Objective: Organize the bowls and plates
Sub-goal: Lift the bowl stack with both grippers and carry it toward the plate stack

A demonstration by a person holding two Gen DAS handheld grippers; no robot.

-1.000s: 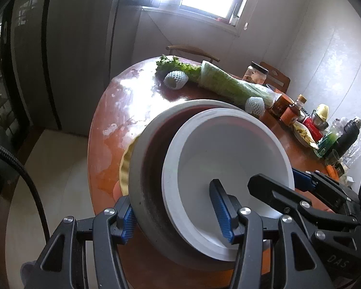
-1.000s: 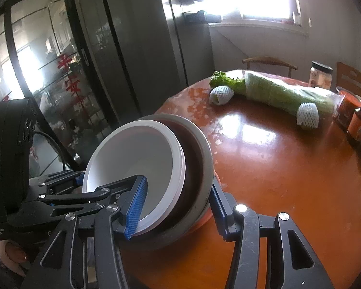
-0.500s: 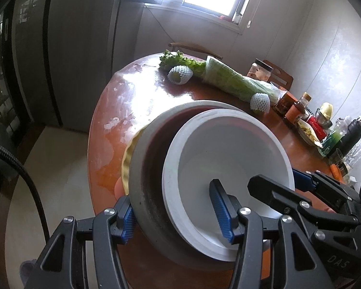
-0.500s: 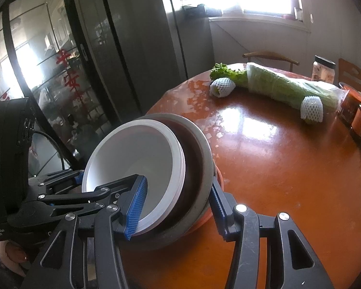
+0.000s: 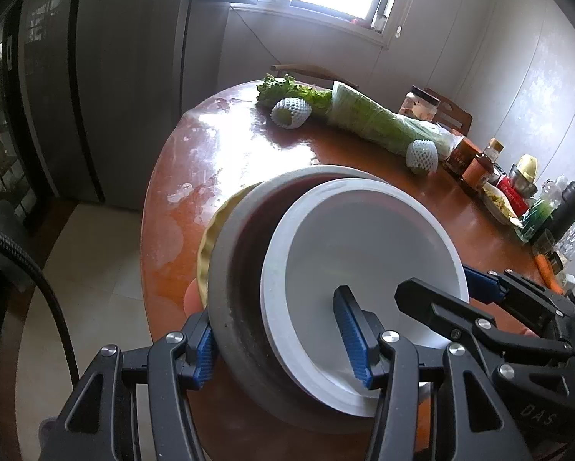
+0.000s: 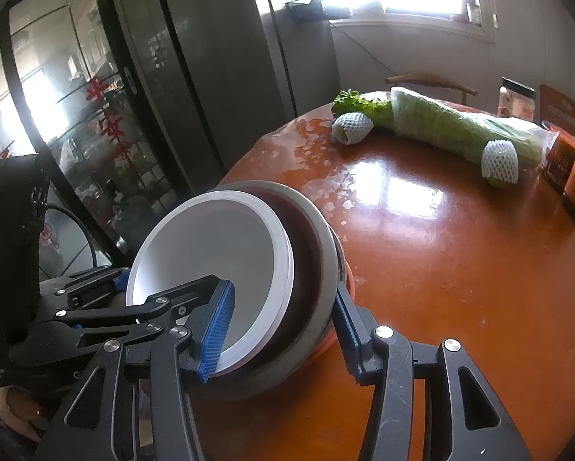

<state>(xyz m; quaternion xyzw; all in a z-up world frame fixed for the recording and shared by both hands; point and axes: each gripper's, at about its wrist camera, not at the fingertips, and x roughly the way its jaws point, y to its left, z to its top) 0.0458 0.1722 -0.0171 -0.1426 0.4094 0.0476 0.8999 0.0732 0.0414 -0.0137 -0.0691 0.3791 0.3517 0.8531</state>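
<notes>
A white bowl (image 5: 364, 238) (image 6: 210, 246) sits nested in a grey bowl (image 5: 233, 269) (image 6: 314, 230) with a dark inside. Under them show a yellow plate (image 5: 206, 246) and an orange plate (image 6: 347, 272). The stack is tilted and held over the near edge of the table. My left gripper (image 5: 279, 345) (image 6: 118, 288) is shut on the stack's rim, one pad inside the white bowl and one outside the grey bowl. From the opposite side my right gripper (image 6: 283, 330) (image 5: 441, 288) is shut on it the same way.
The round red-brown table (image 6: 460, 269) has wet patches. At its far side lie a wrapped cabbage (image 5: 372, 123) with greens and two foam-netted fruits (image 5: 291, 113) (image 5: 421, 155). Jars and bottles (image 5: 475, 169) crowd the right edge. A tall dark fridge (image 5: 114, 77) stands left.
Both grips on the stack are unchanged. The view has drifted only slightly over the table.
</notes>
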